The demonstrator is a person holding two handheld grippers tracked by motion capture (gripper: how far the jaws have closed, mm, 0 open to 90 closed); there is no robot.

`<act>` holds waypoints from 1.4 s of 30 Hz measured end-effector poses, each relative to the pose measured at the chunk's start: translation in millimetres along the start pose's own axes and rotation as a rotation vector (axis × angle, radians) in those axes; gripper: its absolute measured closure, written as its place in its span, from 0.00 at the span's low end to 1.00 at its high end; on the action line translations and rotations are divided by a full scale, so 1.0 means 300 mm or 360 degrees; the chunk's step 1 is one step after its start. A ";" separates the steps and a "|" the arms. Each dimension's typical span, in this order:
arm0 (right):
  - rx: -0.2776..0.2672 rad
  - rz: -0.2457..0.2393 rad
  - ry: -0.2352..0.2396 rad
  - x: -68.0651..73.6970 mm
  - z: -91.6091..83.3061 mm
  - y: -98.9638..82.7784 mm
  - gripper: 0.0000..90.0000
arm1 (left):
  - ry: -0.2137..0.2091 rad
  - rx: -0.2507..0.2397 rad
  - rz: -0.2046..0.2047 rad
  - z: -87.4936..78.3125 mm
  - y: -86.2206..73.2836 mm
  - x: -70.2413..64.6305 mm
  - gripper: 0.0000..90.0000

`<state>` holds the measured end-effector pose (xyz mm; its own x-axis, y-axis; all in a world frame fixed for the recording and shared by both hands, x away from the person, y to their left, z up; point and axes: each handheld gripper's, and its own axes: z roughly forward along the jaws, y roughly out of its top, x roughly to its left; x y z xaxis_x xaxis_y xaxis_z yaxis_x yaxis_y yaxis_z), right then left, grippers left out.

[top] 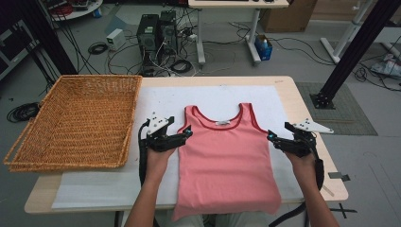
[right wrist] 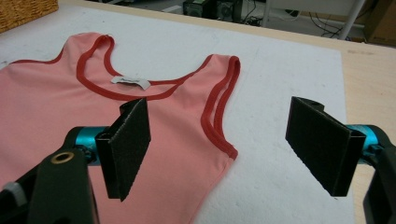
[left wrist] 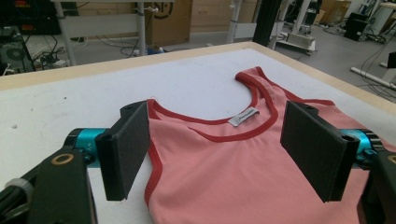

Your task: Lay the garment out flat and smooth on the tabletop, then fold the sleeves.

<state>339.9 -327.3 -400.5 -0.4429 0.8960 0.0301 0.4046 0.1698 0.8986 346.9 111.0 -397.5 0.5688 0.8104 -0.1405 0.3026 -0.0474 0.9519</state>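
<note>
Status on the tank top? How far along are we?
Done: the pink tank top lies flat, front up, on the white mat, its hem over the near table edge. In hand: nothing; the left gripper and right gripper stand open at its armholes, jaws empty. Left: it looks unfolded, and the basket holds nothing, so any folding and binning likely remain.

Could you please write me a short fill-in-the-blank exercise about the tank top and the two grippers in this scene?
1. The pink tank top lies flat on the white mat with its neckline trimmed in ____.
2. The wicker basket stands on the person's ____ side of the tank top.
3. The jaws of the left gripper and the right gripper both stand ____, holding nothing.
4. A small ____ label sits inside the neckline.

Missing words: red; left; open; white
</note>
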 end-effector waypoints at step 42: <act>0.0353 0.0045 0.0072 -0.067 0.194 0.144 0.25 | 0.0074 0.0749 -0.0104 0.489 0.022 0.284 0.46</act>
<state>412.9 -314.2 -387.9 -0.4623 0.8833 0.0776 0.5809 0.2356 0.7791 509.4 94.0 -443.1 0.5056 0.8452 -0.1732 0.6559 -0.2462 0.7135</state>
